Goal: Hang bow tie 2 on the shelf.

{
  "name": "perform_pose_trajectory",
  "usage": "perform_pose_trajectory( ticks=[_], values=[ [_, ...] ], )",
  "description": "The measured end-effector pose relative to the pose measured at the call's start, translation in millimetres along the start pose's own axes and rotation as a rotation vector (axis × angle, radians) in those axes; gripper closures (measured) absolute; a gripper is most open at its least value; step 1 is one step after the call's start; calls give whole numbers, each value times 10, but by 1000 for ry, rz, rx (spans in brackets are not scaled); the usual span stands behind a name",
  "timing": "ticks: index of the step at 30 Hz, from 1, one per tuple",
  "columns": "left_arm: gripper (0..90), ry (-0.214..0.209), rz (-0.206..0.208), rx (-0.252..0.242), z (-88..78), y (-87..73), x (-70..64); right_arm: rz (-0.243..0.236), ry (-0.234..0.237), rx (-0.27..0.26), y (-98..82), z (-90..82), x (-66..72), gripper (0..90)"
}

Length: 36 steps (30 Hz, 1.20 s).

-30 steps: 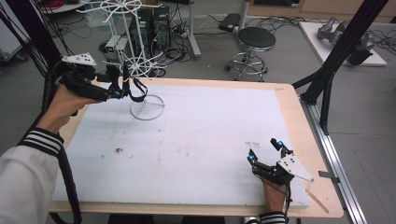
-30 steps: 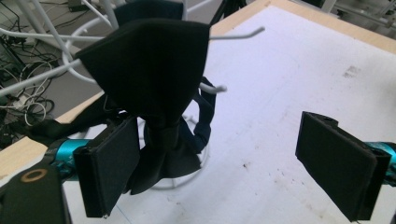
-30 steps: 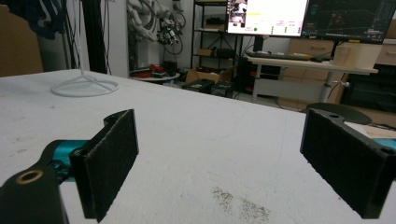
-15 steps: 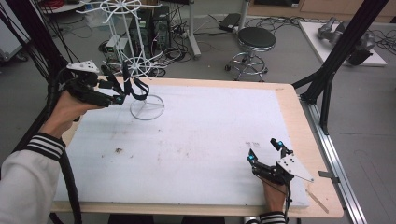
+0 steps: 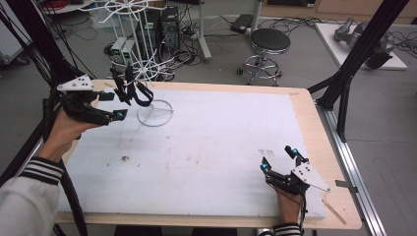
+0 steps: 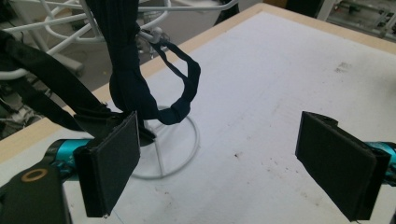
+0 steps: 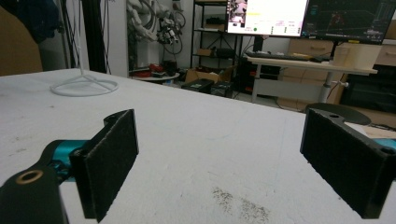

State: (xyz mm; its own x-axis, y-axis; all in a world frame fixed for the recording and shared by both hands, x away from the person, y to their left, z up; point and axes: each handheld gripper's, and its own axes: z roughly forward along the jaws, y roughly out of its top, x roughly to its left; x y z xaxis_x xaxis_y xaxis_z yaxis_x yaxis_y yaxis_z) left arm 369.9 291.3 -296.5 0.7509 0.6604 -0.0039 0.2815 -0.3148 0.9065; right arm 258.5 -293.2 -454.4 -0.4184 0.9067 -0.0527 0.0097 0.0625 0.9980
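A white wire rack (image 5: 132, 29) stands on a round ring base (image 5: 155, 114) at the table's back left. Dark navy fabric bands (image 5: 136, 91) hang from it, one curling into a loop (image 6: 187, 93). My left gripper (image 5: 116, 105) sits just left of the bands with its jaws wide apart and nothing between the pads. In the left gripper view (image 6: 224, 161) the fabric (image 6: 125, 70) hangs beside and behind the left pad (image 6: 112, 161), above the ring base (image 6: 187, 154). My right gripper (image 5: 278, 158) rests open near the table's front right, jaws empty (image 7: 224, 168).
White foam sheet (image 5: 216, 147) covers the wooden table (image 5: 305, 105). A black frame leg (image 5: 344, 88) stands at the right edge, and a stool (image 5: 268, 42) and cables lie on the floor behind. The rack's base (image 7: 84, 86) lies far from the right gripper.
My left hand and its gripper have come down and slightly toward the near left beside the hanging bands, jaws still wide. The right gripper has stayed put.
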Motion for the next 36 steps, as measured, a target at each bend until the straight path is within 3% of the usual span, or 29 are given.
perform_pose_trajectory(
  ticks=[9,18,22,27,32,36],
  values=[
    [143,27,13,-181,-152,-451,-184,-2,-1,7,1,3,7,108],
    [142,3,14,-277,-146,-838,-406,-10,-5,11,3,9,13,108],
    [142,24,11,-283,-102,-1014,-470,-8,-3,11,3,7,18,107],
    [143,78,7,-342,-56,-1253,-540,-16,-6,7,3,8,12,108],
    [142,142,-33,-424,-6,-1480,-594,-17,-6,7,3,9,11,107],
    [143,156,-23,-431,42,-1601,-657,-15,-5,5,3,9,10,107]
  ],
)
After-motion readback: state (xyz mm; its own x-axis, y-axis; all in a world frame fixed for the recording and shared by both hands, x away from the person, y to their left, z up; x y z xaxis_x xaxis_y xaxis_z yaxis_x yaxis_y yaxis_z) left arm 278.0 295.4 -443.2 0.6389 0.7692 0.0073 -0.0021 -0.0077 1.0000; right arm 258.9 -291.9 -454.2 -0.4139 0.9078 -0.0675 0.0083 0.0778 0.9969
